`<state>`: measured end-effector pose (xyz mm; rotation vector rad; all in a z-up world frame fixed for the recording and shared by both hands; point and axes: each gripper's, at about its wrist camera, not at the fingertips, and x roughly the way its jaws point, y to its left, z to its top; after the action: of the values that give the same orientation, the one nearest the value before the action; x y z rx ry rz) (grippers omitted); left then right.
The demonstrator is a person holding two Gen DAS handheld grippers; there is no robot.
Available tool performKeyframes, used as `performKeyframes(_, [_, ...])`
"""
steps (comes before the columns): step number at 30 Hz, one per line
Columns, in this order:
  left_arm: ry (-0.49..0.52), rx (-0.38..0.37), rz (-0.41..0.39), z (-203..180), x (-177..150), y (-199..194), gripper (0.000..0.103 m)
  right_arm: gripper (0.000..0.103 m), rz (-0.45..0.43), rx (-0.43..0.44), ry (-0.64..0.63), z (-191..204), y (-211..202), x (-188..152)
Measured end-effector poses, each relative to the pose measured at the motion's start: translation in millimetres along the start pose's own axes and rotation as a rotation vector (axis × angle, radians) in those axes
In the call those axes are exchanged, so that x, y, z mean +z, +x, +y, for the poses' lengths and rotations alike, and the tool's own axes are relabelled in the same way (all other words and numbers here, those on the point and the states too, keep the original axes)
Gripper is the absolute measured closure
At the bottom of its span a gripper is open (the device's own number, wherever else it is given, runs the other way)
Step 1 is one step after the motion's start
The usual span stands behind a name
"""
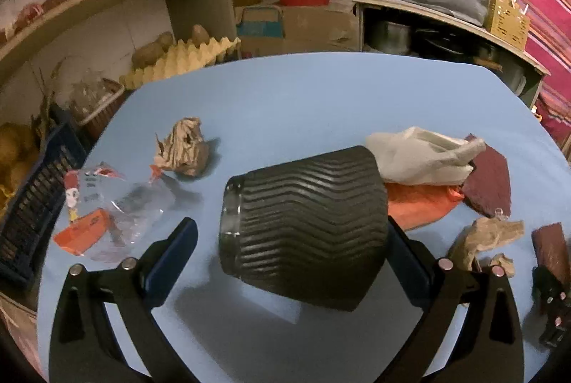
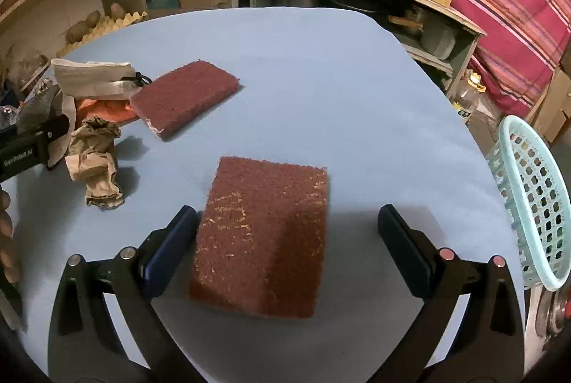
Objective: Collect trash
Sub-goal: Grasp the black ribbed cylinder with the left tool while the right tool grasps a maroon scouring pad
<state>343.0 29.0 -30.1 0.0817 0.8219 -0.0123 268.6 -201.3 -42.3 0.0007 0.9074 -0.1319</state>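
My left gripper [image 1: 292, 240] is spread wide around the bin [image 1: 303, 229], a ribbed dark tub lying on its side, long axis across the table [image 1: 285, 97], mouth toward the left edge. My right gripper [image 2: 285, 233] is spread too, its jaws either side of a pad [image 2: 264, 236] lying flat, long axis running toward the far edge. A second pad [image 2: 185, 97] and crumpled paper [image 2: 94, 161] lie left. The far right corner has open room; a basket [image 2: 531, 201] stands off the right edge.

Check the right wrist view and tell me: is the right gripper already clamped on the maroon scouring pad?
No. The right gripper is open, its fingers apart on either side of the maroon scouring pad.
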Motion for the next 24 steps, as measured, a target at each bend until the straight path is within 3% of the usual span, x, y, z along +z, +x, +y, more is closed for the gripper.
performKeyframes(9, [-0.050, -0.027, 0.012, 9.6, 1.8, 5.0, 0.006, 0.009, 0.015, 0.031, 0.010, -1.3, 4.5, 2.8])
performKeyframes(11, [-0.057, -0.034, 0.007, 10.8, 2.2, 4.6, 0.013, 0.014, 0.018, 0.053, 0.019, -1.5, 5.2, 2.6])
performKeyframes(13, [-0.053, -0.046, 0.020, 10.1, 2.6, 7.1, 0.029, 0.017, 0.016, 0.065, 0.018, -1.1, 5.1, 3.2])
performKeyframes(19, [-0.049, -0.040, 0.027, 8.1, 2.2, 9.8, 0.029, 0.036, 0.003, 0.092, -0.003, 1.6, 2.3, 3.3])
performKeyframes(24, [-0.062, -0.012, 0.025, 8.7, 0.8, 7.8, 0.029, 0.036, 0.001, 0.109, -0.023, 0.6, 3.4, 4.7])
